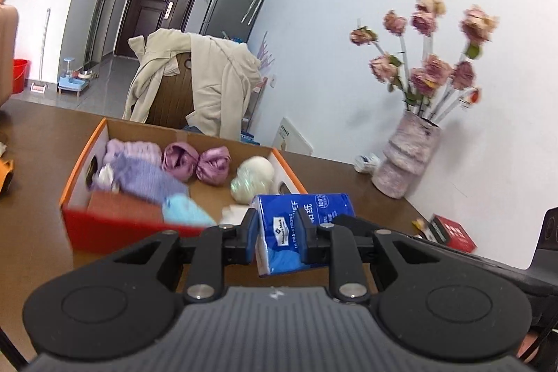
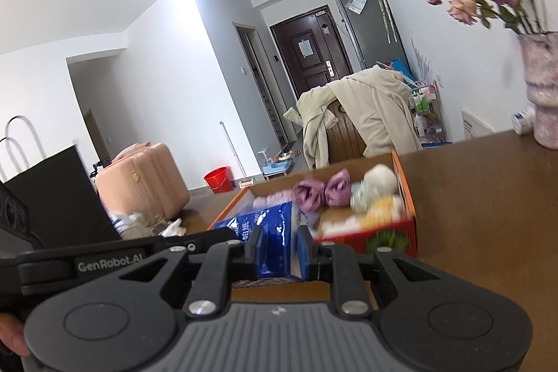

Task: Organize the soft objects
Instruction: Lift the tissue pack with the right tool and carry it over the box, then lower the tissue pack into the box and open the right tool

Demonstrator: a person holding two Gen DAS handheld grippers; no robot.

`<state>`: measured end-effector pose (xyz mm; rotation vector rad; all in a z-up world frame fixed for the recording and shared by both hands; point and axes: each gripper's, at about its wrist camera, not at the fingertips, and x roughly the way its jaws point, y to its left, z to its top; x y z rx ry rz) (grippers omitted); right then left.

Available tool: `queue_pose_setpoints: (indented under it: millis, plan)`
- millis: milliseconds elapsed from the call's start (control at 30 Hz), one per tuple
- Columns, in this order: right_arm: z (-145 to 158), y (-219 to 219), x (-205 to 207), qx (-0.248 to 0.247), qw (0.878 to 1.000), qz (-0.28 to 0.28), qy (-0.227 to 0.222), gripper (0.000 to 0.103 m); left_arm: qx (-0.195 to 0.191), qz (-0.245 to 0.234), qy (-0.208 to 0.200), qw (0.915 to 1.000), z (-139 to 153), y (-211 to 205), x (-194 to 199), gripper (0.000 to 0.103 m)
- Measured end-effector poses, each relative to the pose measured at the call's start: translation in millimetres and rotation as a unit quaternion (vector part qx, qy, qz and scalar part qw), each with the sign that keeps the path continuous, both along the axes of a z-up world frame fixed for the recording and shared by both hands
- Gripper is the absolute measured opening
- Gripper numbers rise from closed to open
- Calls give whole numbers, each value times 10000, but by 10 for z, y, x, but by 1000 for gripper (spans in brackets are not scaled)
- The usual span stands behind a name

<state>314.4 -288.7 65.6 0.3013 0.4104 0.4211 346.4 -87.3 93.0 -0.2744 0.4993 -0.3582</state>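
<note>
My left gripper (image 1: 279,232) is shut on a blue tissue pack (image 1: 300,225), held just in front of the near right corner of an open orange cardboard box (image 1: 82,159). The box holds purple knit cloths (image 1: 139,169), a mauve satin bow (image 1: 197,162), a cream plush (image 1: 253,178) and a light blue cloth (image 1: 185,210). In the right wrist view, my right gripper (image 2: 279,253) stands narrowly open around the same blue tissue pack (image 2: 268,239); its right pad shows a small gap from the pack. The box (image 2: 406,194) lies just beyond.
A pink vase of dried flowers (image 1: 409,156) stands on the brown table (image 1: 35,145) by the wall on the right. A red packet (image 1: 453,230) lies near it. A chair draped with a beige coat (image 1: 195,82) stands behind the table. A black bag (image 2: 52,197) stands at the left.
</note>
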Motion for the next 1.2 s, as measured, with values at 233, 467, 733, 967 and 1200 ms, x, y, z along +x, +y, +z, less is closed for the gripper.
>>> queue_pose_setpoints:
  millis: [233,467,733,967,1200]
  plan:
    - [-104,108,1125,-63,9992,45,395,19,34,81,450,9989,-199,96,1133,22]
    - [-538,206,2077,-77,9950,26,1000,19,300,217,1051,9938,-637,116,1911,22]
    - [-883,359,2435,-521,9866,15,1547,16,557,235,1414,9881,-992,108,2090,22]
    - [-890,352,2412,-399,9895,174,1379,20,664,311,1217,9899,-888,147,1969,23]
    - [-907,396,2443,-715,9876,361,1347,22,820,505,1114,9891,-660,339,1705,25]
